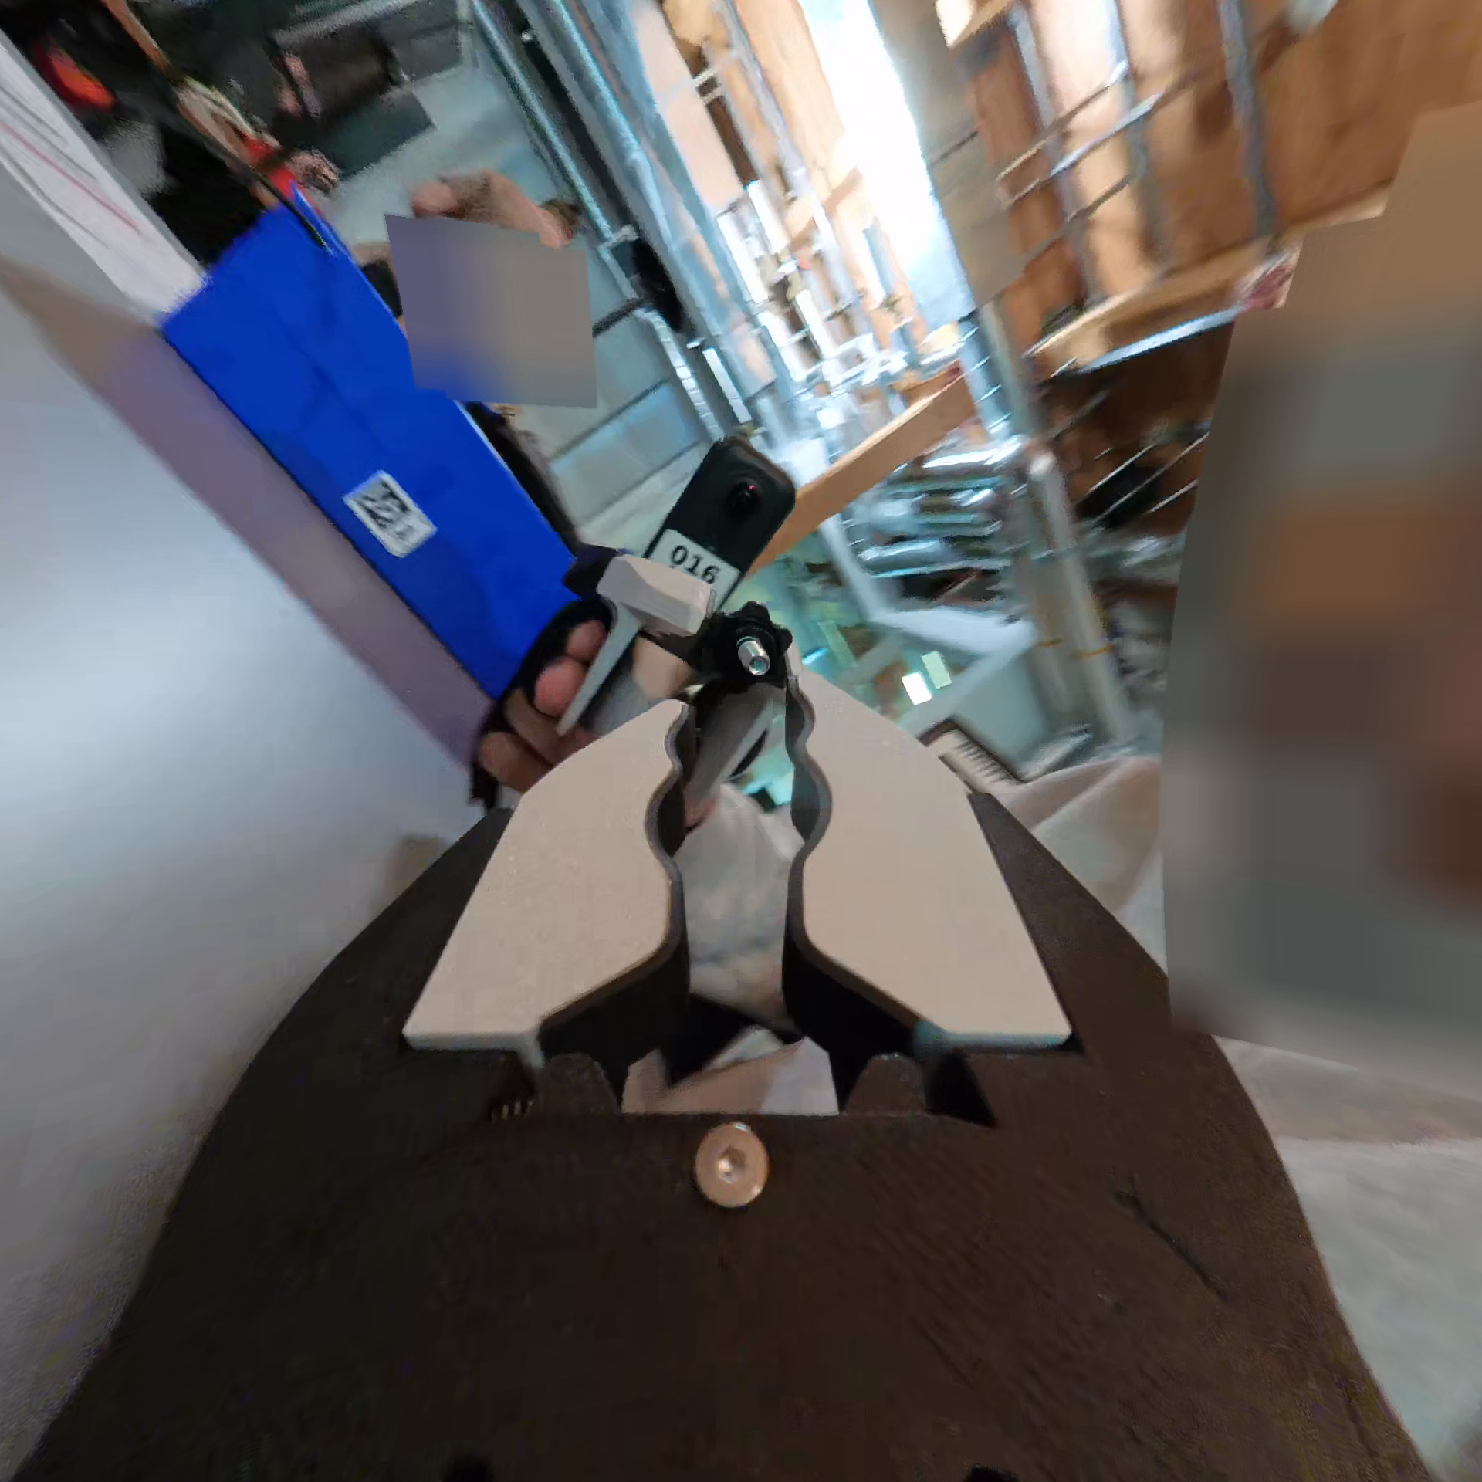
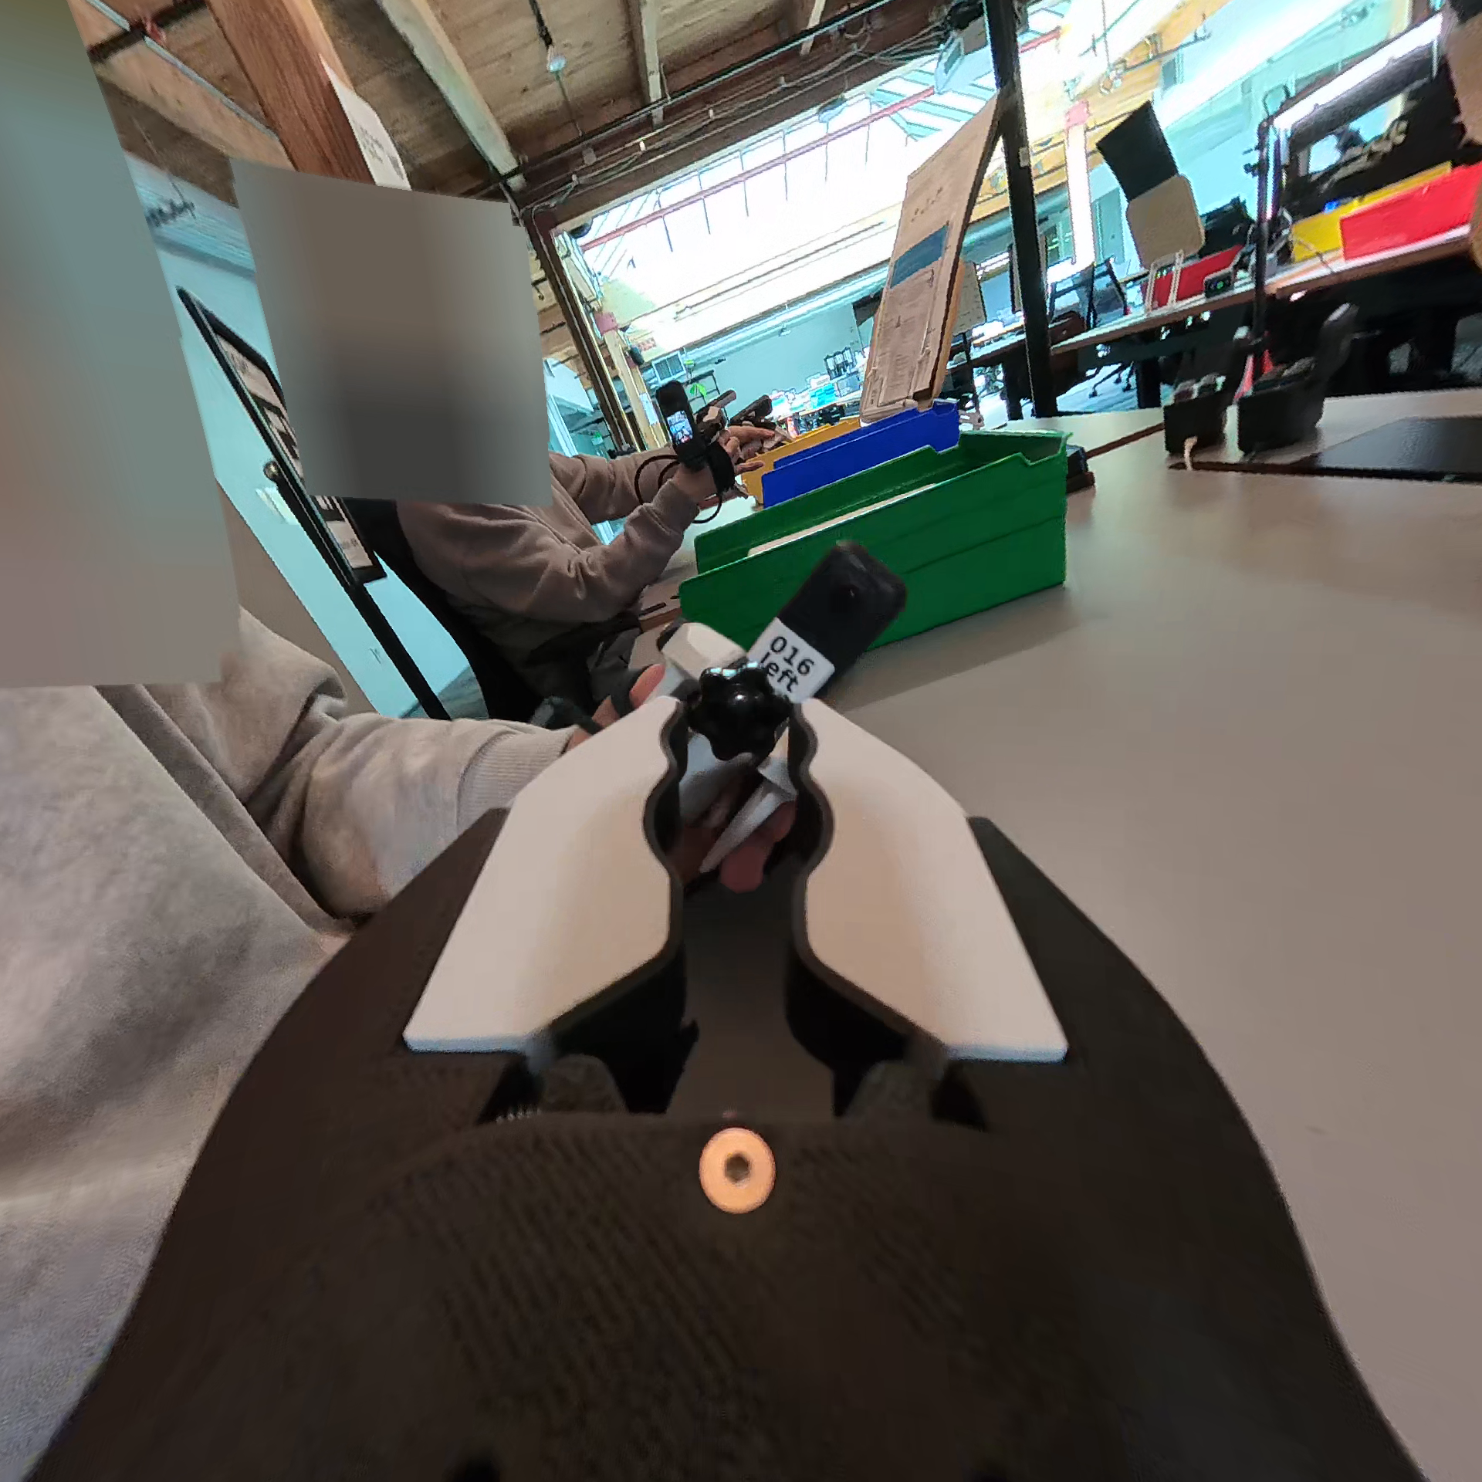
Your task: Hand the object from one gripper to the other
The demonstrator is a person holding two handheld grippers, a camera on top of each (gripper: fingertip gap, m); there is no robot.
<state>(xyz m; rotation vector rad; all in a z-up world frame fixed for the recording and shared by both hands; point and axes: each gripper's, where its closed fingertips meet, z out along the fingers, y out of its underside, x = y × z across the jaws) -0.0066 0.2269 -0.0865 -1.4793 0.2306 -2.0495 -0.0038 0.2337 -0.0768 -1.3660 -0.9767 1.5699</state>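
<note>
In the left wrist view my left gripper (image 1: 738,706) has its jaws a narrow gap apart. A white crumpled thing (image 1: 730,898) fills that gap. I cannot tell whether it is pinched or lies behind the fingers. Just beyond the tips a hand (image 1: 553,698) holds the right gripper's handle, with its black camera (image 1: 738,497) on top. In the right wrist view my right gripper (image 2: 738,714) has its jaws the same narrow gap apart, with nothing gripped. Close ahead are the left gripper's black knob (image 2: 731,714), its camera (image 2: 842,609) and the hand (image 2: 746,858) holding it.
A grey table (image 2: 1163,722) stretches to the right, with a green bin (image 2: 882,553) and a blue bin (image 2: 866,449) behind it. A second person sits at the left with another device (image 2: 682,433). A blue bin (image 1: 361,433) also shows in the left wrist view.
</note>
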